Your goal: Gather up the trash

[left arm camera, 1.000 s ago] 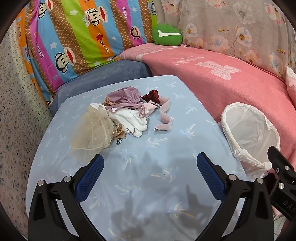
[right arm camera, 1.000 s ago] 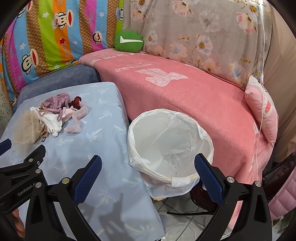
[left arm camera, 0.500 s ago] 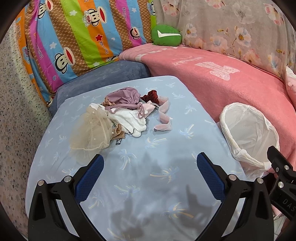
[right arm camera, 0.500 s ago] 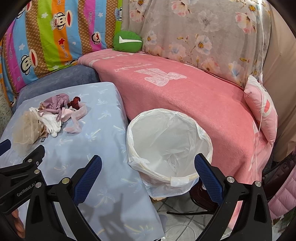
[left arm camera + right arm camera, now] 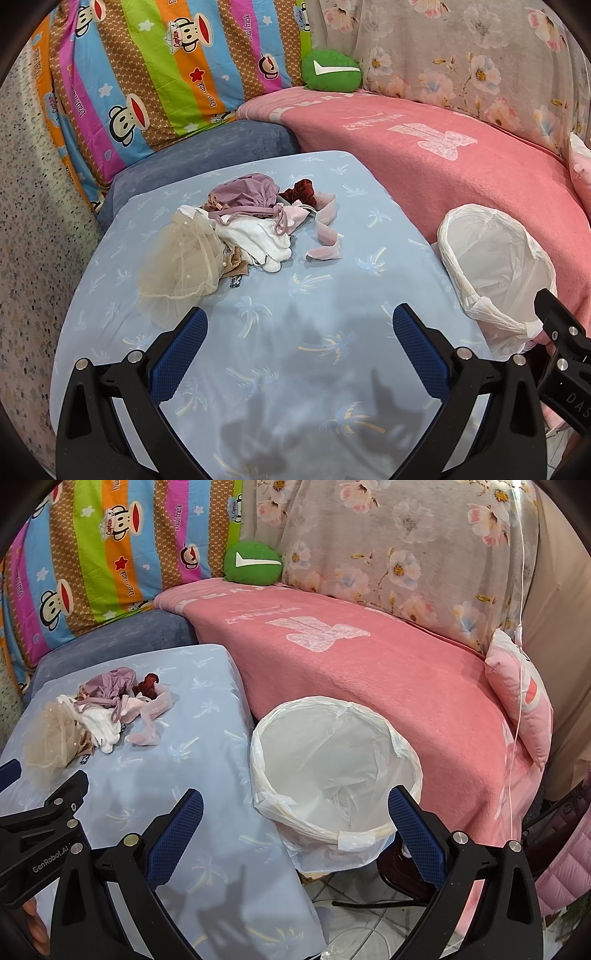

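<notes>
L gripper (image 5: 300,330) hovers over near part of table (image 5: 332,258), fingers spread wide, nothing between them. R gripper (image 5: 295,812) likewise splayed, empty, hanging above near rim of bin (image 5: 334,771).

Trash pile (image 5: 240,236) sits on far-left part of table, well apart from both sets of fingers. Contents: beige tulle w/ pearls (image 5: 181,258) at left, nearest my L finger; white glove-like cloth (image 5: 258,240) in middle; mauve drawstring pouch (image 5: 245,195) behind it; dark red scrunchie (image 5: 301,188) at far right of heap; pale pink strip (image 5: 327,236) trailing toward the bin side. Small dark scrap just below the tulle, can't tell what.

Bin lined w/ white plastic bag, mouth open, looks empty, standing just off table's right edge against pink blanket (image 5: 369,672). Table covered in light blue palm-print cloth. Green cushion (image 5: 330,70) at back.
</notes>
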### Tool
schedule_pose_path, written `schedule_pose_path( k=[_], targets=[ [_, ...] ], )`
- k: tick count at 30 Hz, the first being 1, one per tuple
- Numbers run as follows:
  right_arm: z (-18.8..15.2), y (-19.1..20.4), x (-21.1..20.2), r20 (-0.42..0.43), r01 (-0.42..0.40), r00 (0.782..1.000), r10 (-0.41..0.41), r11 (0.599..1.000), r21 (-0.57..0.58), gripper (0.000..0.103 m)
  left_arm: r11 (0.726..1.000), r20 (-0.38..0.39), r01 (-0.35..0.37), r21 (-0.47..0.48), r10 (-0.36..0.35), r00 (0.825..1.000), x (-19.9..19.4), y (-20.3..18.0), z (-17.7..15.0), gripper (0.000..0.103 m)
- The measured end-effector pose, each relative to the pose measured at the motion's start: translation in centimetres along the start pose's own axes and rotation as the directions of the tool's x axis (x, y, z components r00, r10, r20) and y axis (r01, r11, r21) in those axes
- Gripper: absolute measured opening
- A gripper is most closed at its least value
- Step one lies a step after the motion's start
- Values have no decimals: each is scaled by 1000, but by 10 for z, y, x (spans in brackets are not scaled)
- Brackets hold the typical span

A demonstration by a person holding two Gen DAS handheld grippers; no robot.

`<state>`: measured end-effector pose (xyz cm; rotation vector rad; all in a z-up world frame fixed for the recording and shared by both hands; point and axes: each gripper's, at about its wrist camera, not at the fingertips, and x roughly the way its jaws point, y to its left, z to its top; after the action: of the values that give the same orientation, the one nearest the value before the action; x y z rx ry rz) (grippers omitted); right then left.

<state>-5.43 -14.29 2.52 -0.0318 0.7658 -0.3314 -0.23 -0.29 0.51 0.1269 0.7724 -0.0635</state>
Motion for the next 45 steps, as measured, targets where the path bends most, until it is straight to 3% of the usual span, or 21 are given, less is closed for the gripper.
schedule_pose_path(
  k=[38, 45],
  targets=[
    [0, -4, -3, 2, 9, 1000, -9, 1000, -8, 97, 1000, 3, 24, -11, -24, 1000, 0, 0, -1, 96],
    [1, 13, -4, 11, 11, 1000, -10, 1000, -14, 97, 999, 4, 31, -28, -31, 1000, 4, 11, -1, 96]
  ],
)
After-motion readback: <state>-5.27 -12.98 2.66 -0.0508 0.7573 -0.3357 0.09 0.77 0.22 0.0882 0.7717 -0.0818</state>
